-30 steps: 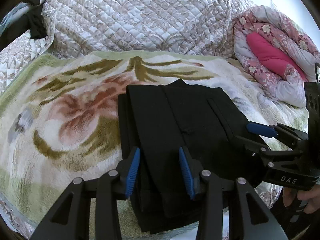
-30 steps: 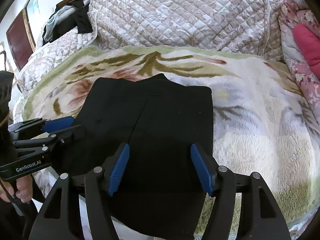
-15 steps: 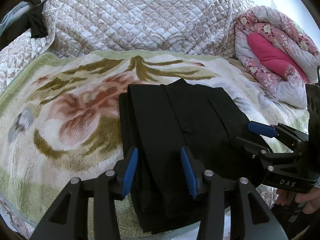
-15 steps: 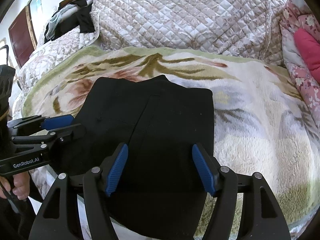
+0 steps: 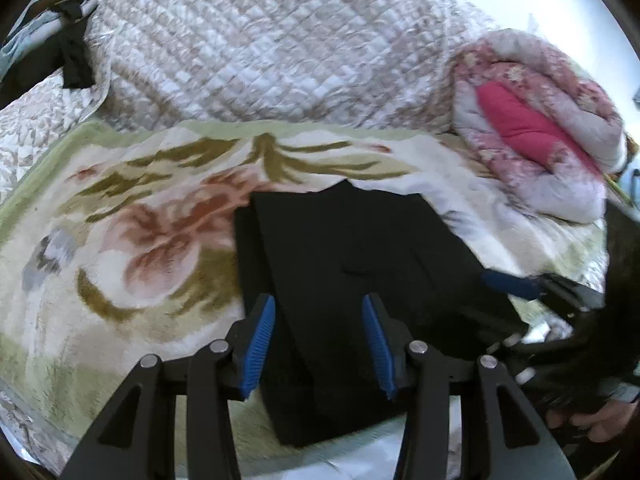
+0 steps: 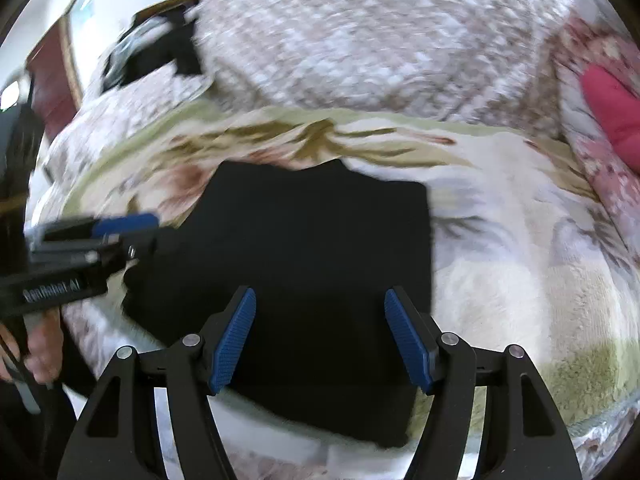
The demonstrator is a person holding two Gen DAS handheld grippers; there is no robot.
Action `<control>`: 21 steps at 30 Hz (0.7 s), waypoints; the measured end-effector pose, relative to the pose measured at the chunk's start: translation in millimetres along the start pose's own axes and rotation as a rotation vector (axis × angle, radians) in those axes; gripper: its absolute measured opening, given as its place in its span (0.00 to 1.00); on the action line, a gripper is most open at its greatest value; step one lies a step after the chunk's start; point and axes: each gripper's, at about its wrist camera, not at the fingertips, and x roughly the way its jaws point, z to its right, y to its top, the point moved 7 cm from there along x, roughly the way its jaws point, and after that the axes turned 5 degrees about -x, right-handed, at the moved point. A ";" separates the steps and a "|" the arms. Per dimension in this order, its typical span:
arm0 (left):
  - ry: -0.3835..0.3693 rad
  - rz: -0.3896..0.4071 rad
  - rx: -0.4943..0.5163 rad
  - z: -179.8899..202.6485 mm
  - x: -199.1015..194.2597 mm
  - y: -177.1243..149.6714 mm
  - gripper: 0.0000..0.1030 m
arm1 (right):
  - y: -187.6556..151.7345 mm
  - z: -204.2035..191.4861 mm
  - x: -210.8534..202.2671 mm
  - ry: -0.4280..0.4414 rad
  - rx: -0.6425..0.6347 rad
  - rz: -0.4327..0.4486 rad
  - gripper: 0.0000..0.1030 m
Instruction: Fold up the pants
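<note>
- Pants (image 5: 352, 280), black and folded into a block, lie on the flowered blanket (image 5: 132, 240) on the bed; from my left wrist, my left tongs (image 5: 318, 344) hover above their near edge, pads apart, gripping nothing.
- From my right wrist, my right tongs (image 6: 320, 338) stand wide over the same pants, empty.

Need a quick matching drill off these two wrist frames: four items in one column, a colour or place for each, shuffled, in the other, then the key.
Items:
1. pants
2. floral blanket
3. rolled comforter
4. quilted bedding

Descriptions:
A. pink, at the right, with a bright red-pink core
B. black, folded flat, lying in front of both claws
C. pale diamond-stitched mound at the back
D. cream with green leaves and a reddish flower, under the black cloth

Pairs: 1-B, 2-D, 3-A, 4-C
</note>
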 end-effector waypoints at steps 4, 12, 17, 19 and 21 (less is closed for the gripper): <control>0.024 -0.050 0.035 1.5 11.5 -9.5 0.47 | 11.4 4.5 -4.2 -0.011 -0.019 0.032 0.65; 0.012 -0.094 -0.115 -42.1 26.8 10.6 0.48 | 28.5 80.5 2.0 0.112 0.326 -0.003 0.65; -0.098 -0.144 -0.225 -50.2 42.4 9.7 0.56 | 12.8 90.3 25.0 0.217 0.492 -0.080 0.65; -0.130 -0.153 -0.237 -48.3 48.6 9.2 0.61 | 16.9 86.5 26.2 0.244 0.479 -0.080 0.65; -0.151 -0.148 -0.257 -48.5 54.2 11.8 0.63 | 19.6 86.9 32.1 0.261 0.493 -0.083 0.65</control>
